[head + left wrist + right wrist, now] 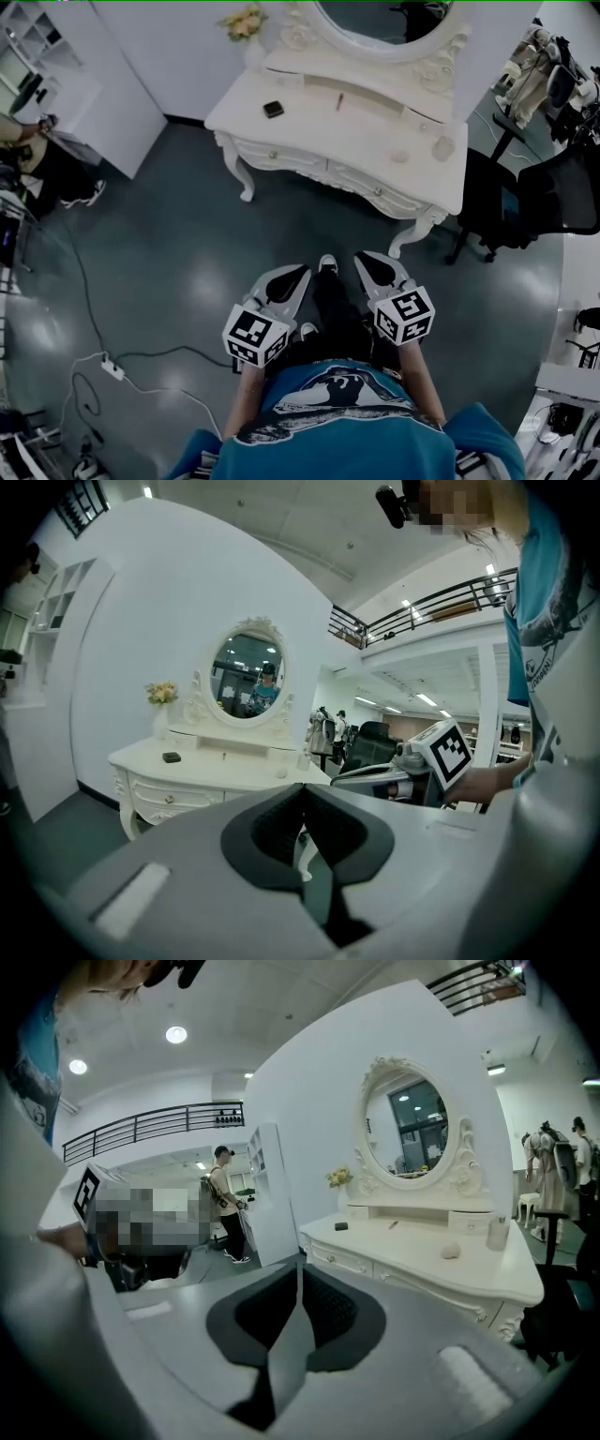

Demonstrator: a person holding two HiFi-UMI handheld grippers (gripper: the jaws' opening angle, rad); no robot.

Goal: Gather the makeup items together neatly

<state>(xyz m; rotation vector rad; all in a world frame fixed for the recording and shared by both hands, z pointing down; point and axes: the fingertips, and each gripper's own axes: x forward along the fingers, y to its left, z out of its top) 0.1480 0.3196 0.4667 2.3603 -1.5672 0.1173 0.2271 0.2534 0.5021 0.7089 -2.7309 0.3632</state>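
Basically nothing gathered yet: black compact (273,109), thin stick (339,101), pale puff (400,156) and small jar (443,147) sit scattered from the counter's (309,129) left end to its right edge, with the left gripper (302,272) and right gripper (362,257) well short of it, jaws closed on nothing.
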